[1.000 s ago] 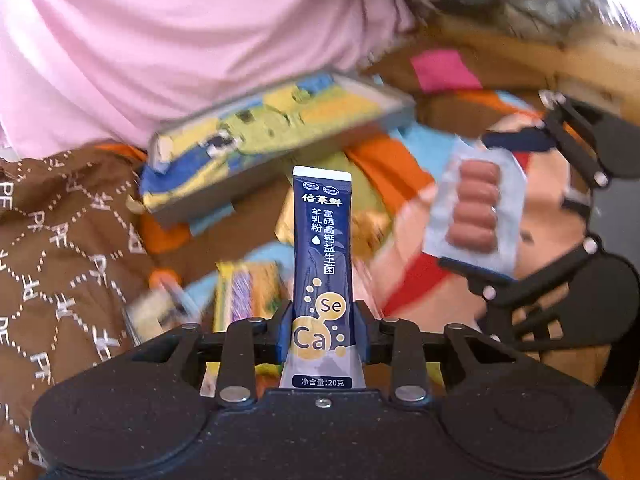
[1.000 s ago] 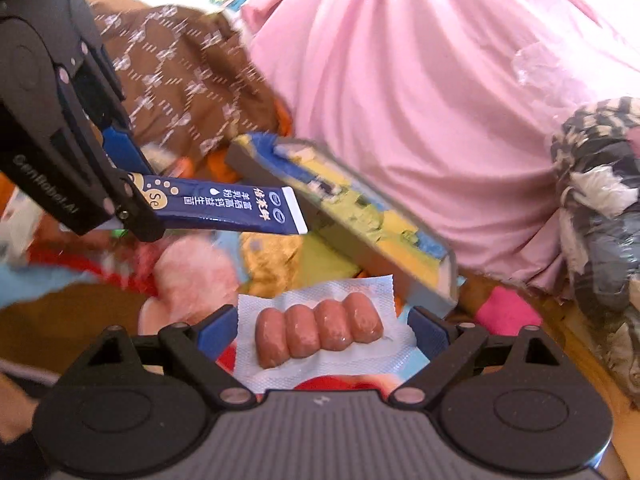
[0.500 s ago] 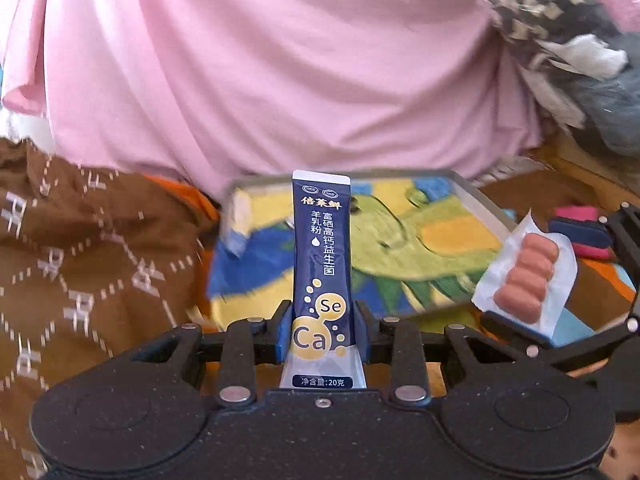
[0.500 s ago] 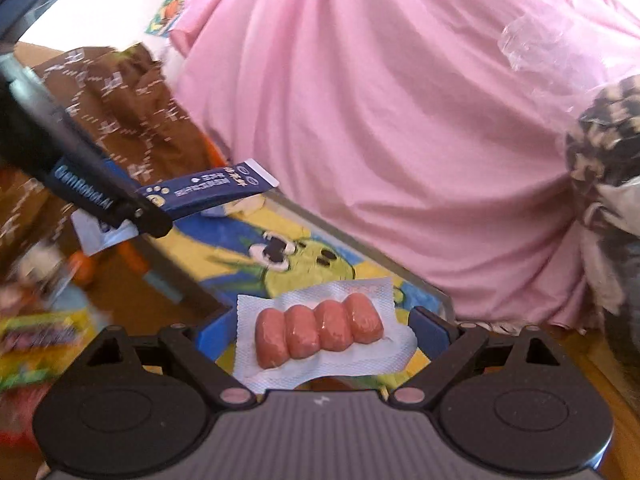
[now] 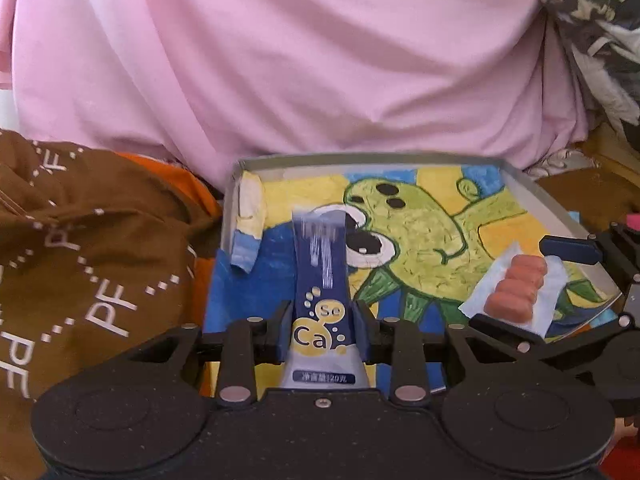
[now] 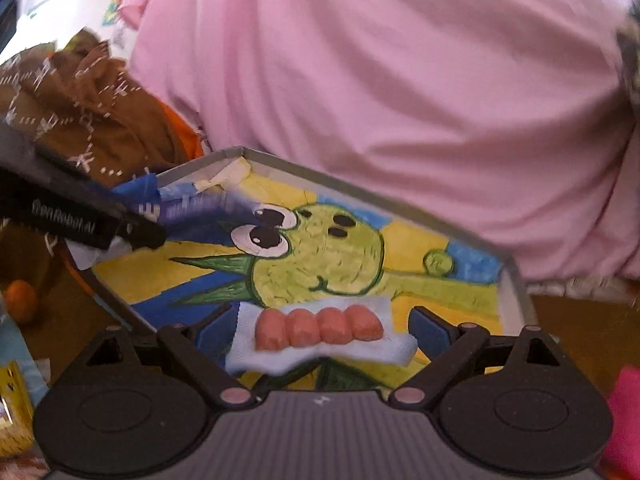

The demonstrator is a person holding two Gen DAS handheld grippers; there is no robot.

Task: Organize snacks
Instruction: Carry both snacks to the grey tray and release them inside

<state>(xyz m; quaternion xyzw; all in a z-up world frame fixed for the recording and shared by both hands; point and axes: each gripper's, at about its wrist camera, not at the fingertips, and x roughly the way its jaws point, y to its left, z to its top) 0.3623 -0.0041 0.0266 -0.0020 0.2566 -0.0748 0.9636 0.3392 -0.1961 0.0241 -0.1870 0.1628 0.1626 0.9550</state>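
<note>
A shallow grey tray (image 5: 360, 158) with a green cartoon figure painted on its floor lies ahead; its rim (image 6: 360, 194) also shows in the right wrist view. My left gripper (image 5: 324, 320) is shut on a dark blue stick sachet (image 5: 320, 280) marked "Se Ca", which stands upright over the tray's left part with its top blurred. My right gripper (image 6: 322, 330) is shut on a clear pack of four pink sausages (image 6: 320, 326), held by its edges above the tray's near side. That sausage pack (image 5: 516, 292) shows at the right of the left wrist view. The left gripper (image 6: 140, 228) enters the right wrist view from the left.
A big pink cloth (image 5: 320, 60) rises right behind the tray. Brown patterned fabric (image 5: 80, 260) lies to its left and a dark patterned bundle (image 5: 600, 20) at the upper right. A yellow snack pack (image 6: 12, 412) and a pink object (image 6: 624, 416) sit near the lower corners.
Both grippers have moved forward over the tray with their loads still held. The tray now fills the middle of both views, and the loose snacks have slipped out of sight.
</note>
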